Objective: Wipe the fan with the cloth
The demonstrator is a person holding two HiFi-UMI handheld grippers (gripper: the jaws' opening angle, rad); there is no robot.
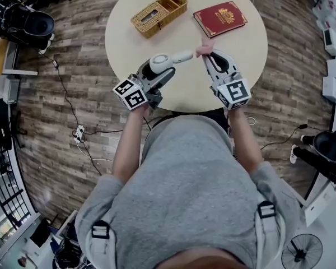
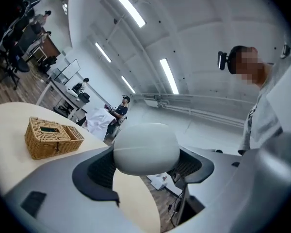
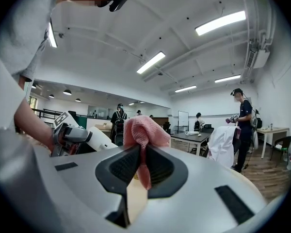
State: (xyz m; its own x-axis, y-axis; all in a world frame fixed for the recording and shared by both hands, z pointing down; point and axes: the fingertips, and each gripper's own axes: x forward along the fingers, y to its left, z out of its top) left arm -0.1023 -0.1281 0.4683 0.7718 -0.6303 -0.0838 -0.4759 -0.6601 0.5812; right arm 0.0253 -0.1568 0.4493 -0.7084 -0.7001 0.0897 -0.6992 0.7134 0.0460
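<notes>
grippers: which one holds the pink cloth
The right gripper, jaws shut on the pink cloth; the left gripper clamps the white fan instead.

Lit brightly and evenly by long ceiling strips (image 3: pixel 221 22), blown out to pure white in both gripper views. Casts only faint, soft shadows on the table (image 1: pixel 246 55). Bends hard toward the edges, fisheye fashion, curving the floor (image 1: pixel 45 122) boards and darkening every corner. Goes slightly soft on the fan (image 2: pixel 145 147) and cloth (image 3: pixel 141 132) close to the lens; sharper farther off.
</notes>
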